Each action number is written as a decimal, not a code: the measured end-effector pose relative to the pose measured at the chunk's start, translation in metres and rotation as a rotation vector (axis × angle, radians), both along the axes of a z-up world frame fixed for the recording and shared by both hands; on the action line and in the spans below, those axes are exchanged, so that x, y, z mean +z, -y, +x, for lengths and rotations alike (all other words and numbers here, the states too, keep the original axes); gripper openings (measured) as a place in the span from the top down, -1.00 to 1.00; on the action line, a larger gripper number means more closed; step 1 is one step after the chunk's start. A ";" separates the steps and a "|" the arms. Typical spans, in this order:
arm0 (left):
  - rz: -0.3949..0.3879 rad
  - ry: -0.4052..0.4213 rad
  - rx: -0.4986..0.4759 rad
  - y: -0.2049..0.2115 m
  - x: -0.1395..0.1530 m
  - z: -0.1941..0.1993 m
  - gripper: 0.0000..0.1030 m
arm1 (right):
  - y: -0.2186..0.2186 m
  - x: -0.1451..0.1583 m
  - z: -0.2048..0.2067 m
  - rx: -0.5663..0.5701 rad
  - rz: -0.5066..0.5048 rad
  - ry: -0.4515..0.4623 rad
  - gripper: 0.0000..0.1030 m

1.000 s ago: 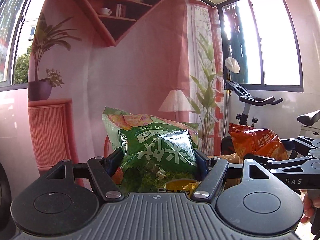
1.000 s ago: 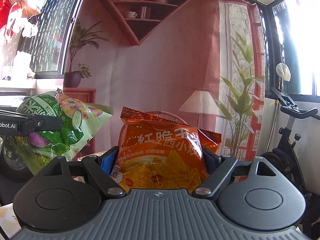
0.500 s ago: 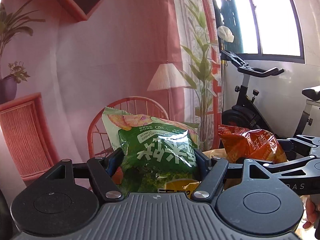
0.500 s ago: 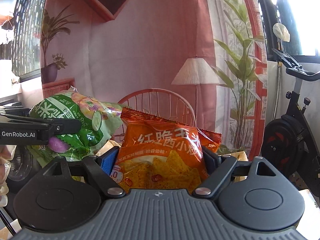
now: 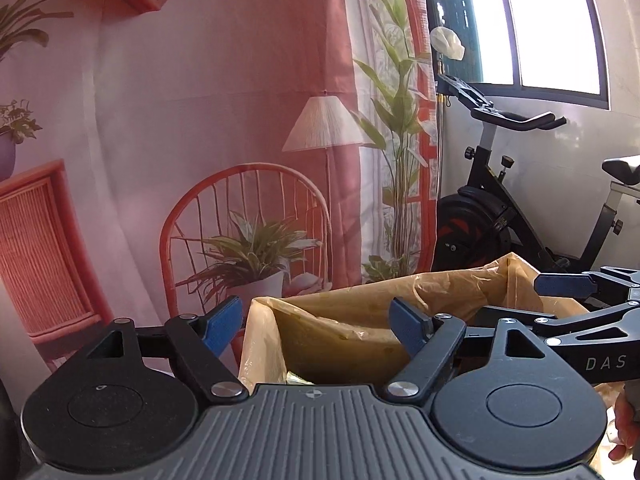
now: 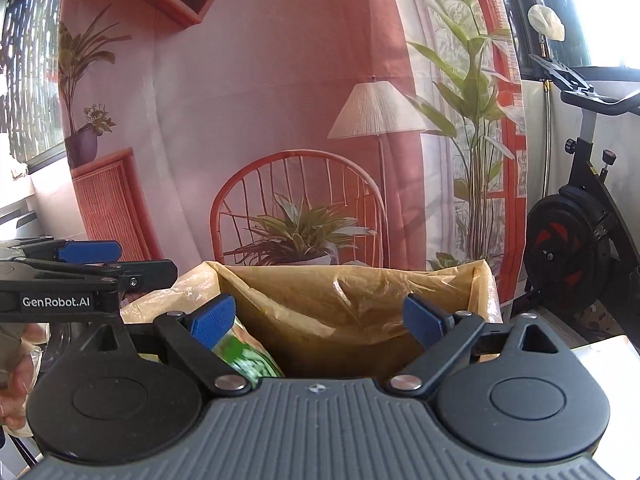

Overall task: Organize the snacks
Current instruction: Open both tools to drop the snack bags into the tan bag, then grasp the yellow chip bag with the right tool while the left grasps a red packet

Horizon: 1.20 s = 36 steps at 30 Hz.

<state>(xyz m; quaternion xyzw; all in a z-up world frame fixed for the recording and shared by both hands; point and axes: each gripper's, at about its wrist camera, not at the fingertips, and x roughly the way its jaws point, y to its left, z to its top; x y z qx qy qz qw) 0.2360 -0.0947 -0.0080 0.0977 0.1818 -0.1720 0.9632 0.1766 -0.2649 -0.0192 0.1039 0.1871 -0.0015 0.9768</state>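
Note:
A box lined with a tan plastic bag (image 5: 360,320) (image 6: 360,296) stands just in front of both grippers. My left gripper (image 5: 316,324) hangs over its near rim, jaws opening, with nothing between the blue pads. My right gripper (image 6: 320,318) is beside it over the same bag, jaws opening and empty too. A blurred green snack bag (image 6: 244,356) shows inside the liner just below the right gripper's left finger, apart from the pads. The orange snack bag is out of sight. Each view shows the other gripper from the side, the right gripper (image 5: 568,284) and the left gripper (image 6: 88,252).
A printed backdrop with a red chair, lamp and plants (image 6: 304,208) hangs behind the box. An exercise bike (image 5: 492,216) (image 6: 580,240) stands at the right by a bright window. A person's hand (image 6: 16,372) holds the left gripper's handle.
Both grippers opened and let go of their snack bags. The green bag left the left gripper and the orange bag left the right gripper; both dropped toward the lined box.

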 end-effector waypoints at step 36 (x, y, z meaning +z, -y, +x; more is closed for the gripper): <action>-0.193 -0.328 0.255 -0.141 -0.101 -0.160 -0.59 | -0.065 -0.068 -0.135 0.201 -0.018 -0.046 -0.84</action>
